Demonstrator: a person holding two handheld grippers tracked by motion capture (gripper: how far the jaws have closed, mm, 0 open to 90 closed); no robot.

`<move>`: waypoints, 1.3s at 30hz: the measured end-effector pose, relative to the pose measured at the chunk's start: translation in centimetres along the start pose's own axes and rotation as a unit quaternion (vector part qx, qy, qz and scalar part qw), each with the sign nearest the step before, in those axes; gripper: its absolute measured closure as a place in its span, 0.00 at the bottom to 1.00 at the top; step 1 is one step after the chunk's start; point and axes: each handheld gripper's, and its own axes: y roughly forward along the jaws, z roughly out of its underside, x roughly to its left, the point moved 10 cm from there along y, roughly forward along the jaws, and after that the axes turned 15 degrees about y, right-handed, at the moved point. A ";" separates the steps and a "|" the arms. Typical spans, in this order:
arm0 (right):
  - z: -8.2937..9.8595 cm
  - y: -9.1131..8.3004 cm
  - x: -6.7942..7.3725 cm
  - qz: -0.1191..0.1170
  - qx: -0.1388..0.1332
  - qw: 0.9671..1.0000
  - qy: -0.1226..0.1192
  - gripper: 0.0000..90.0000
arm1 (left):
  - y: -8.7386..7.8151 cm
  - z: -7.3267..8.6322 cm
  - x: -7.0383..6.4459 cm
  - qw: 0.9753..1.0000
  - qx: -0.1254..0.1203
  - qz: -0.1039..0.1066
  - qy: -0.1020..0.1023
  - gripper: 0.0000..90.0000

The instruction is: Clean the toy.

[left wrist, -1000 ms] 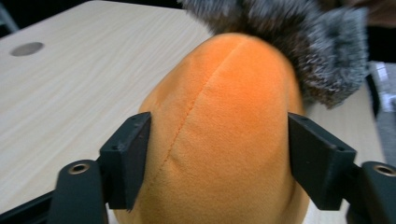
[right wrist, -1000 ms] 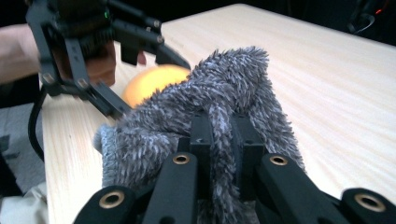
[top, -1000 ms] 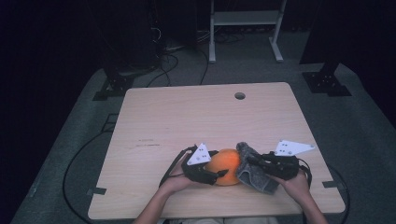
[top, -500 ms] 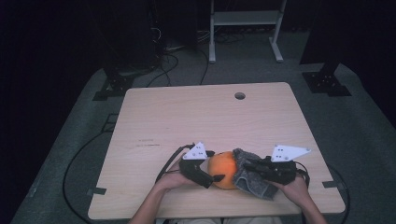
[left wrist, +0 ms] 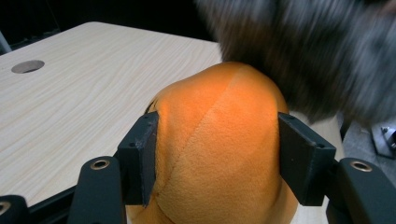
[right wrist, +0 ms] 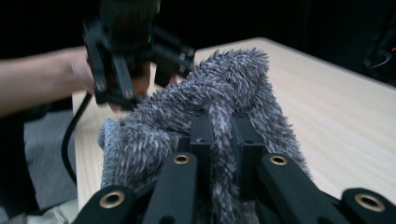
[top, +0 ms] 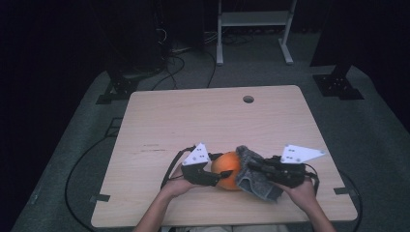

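An orange plush ball point(top: 226, 168) sits near the table's front edge, and my left gripper point(top: 215, 178) is shut on it. In the left gripper view both black jaws press the sides of the orange plush ball point(left wrist: 219, 149). A grey fuzzy cloth point(top: 255, 175) drapes against the ball's right side, with my right gripper point(top: 255, 166) shut on a fold of it. In the right gripper view the two jaws pinch a ridge of the grey fuzzy cloth point(right wrist: 219, 112), and my left gripper point(right wrist: 130, 65) shows beyond it.
The light wooden table point(top: 193, 125) has a round cable hole point(top: 248, 99) near its far edge. A black cable point(top: 77, 169) trails off the table's left side. A white rack point(top: 251, 24) and dark stands rise on the floor behind.
Both grippers shifted slightly toward the front edge with the ball and cloth. The grey cloth now lies closer over the ball's right side.
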 end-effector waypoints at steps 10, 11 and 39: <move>3.3 1.2 -1.6 -0.012 0.032 0.999 0.033 0.90 | 0.5 2.3 0.3 1.000 0.020 0.022 -0.007 0.08; 3.3 1.1 -1.7 -0.013 0.033 0.999 0.034 0.90 | 0.8 2.6 0.1 0.999 0.024 0.034 -0.019 0.07; 3.5 2.7 -3.0 0.016 0.009 0.998 0.061 0.90 | 0.1 2.6 0.8 0.999 0.043 0.017 -0.009 0.13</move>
